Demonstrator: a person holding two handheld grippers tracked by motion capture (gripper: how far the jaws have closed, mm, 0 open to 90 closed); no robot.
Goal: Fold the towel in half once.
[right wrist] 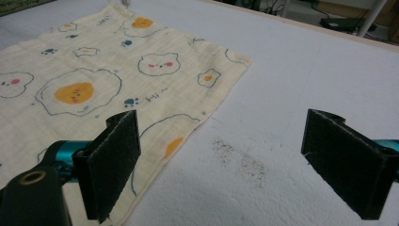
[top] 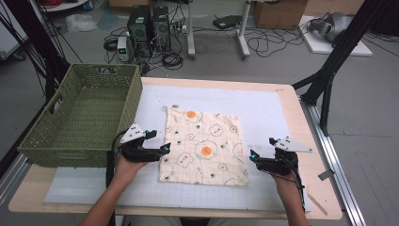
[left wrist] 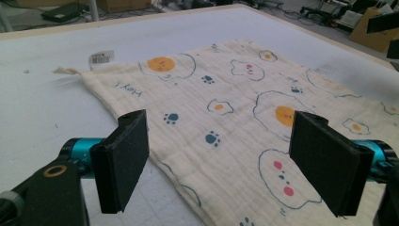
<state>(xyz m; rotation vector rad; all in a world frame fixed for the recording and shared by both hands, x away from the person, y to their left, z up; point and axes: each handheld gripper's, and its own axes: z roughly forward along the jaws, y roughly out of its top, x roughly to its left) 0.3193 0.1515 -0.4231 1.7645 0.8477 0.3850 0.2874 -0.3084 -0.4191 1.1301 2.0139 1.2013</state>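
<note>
With the cloth (top: 203, 146) lying flat near the middle of the surface (top: 263, 113) and both the left gripper (top: 165, 148) and right gripper (top: 253, 156) wide open at its side edges, a shallow pinch may slip off the thin fabric or bunch it unevenly.

A lab — computer towers (top: 149, 29), tangled cables (top: 263, 42), cardboard boxes (top: 278, 13).

High view overhead; gripper views (close, low) share cloth (top: 203, 147).
</note>
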